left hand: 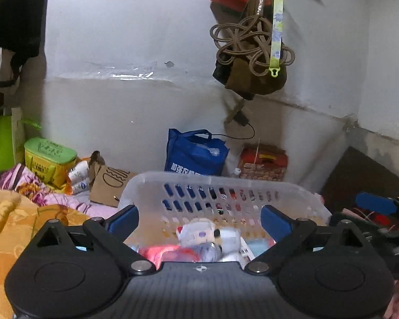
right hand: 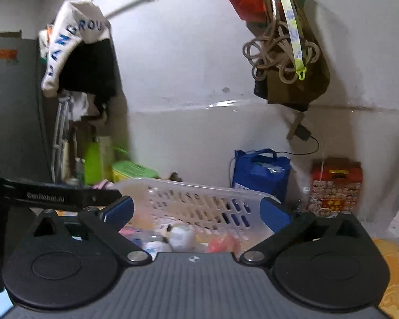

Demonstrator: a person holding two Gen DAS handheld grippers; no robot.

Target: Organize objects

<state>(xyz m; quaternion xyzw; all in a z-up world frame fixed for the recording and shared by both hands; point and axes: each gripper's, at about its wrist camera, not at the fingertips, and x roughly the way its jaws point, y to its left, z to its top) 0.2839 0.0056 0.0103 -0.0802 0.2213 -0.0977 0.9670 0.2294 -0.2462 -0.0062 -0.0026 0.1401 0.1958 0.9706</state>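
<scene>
- Well, closest in, the left claw (left hand: 199,219) stands spread wide with nothing between its blue pads, and the right claw (right hand: 198,212) is spread just as wide and just as empty.
- Just beyond both, at twelve o'clock from each, sits the translucent slotted basket (left hand: 226,186) on the bed's yellow floral cover (left hand: 8,226), its open mouth facing up and its near rim hidden under the claws.
- Its long axis runs from nine o'clock to three o'clock as the left claw faces it; from the right claw it looks skewed, the far rim dropping toward three o'clock.
- Inside lie a small white plush figure (left hand: 199,232), something red, and what may be a clear bottle; the rest is too blurred to name.
- I'd judge the sorting well along, since several things already sit in the basket.
- Farther out, at ten o'clock, a brown paper bag (left hand: 109,183), small bottles and a green-lidded yellow box (left hand: 49,156) remain loose and may still need gathering.
- Against the wall at twelve o'clock stand a blue tote (left hand: 194,154) and a red gift box (left hand: 263,164).
</scene>
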